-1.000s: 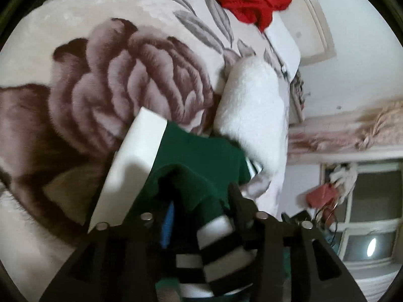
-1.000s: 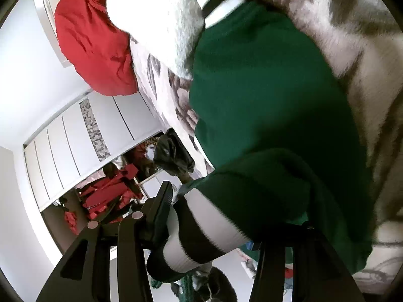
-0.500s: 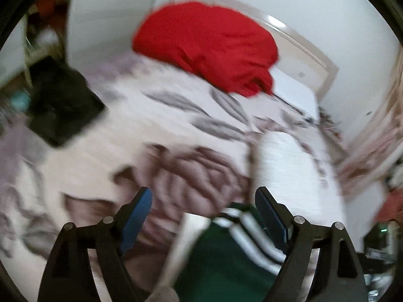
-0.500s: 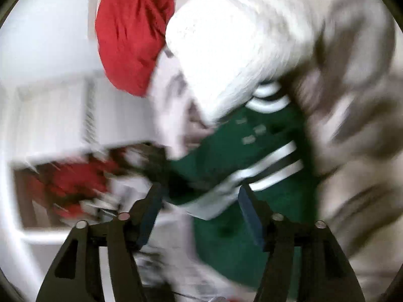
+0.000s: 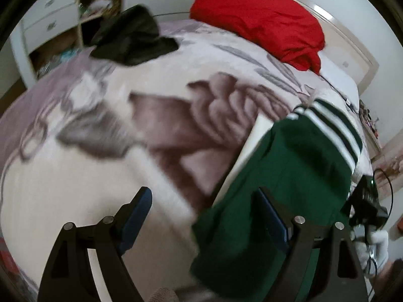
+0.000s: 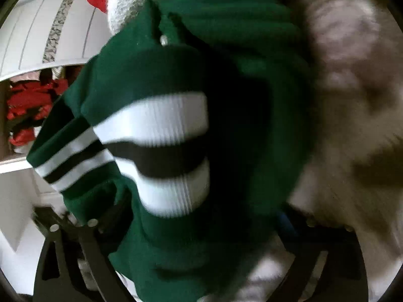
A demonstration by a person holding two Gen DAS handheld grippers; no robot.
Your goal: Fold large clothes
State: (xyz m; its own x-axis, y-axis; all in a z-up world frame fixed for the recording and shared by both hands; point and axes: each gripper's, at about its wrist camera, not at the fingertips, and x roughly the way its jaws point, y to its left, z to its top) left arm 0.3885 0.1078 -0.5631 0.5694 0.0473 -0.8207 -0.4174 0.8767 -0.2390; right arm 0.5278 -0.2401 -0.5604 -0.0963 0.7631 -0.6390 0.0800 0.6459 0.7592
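— So where is the garment?

— The green sweater (image 5: 284,176) lies on the floral blanket (image 5: 105,136) toward the right side of the bed in the left wrist view, its striped white-and-dark band (image 5: 332,125) at the far end. A white board (image 5: 254,138) shows along its left edge, tucked partly under the cloth.

— And the left gripper (image 5: 205,216)?

— Released: its two blue-padded fingers (image 5: 137,211) stand wide apart, holding nothing. One is over bare blanket, the other in front of the green fabric.

— What about the right gripper (image 6: 201,229)?

— Hard to say. In the right wrist view the sweater (image 6: 246,80) fills the frame and a striped cuff (image 6: 166,151) hangs right across the fingers, so I cannot tell whether the jaws are clenched or apart. The picture is also blurred.

— Anything else on the bed?

— A red heap of cloth (image 5: 262,17) near the headboard, a black garment (image 5: 131,37) at the far left edge, and white drawers (image 5: 47,15) beyond it.
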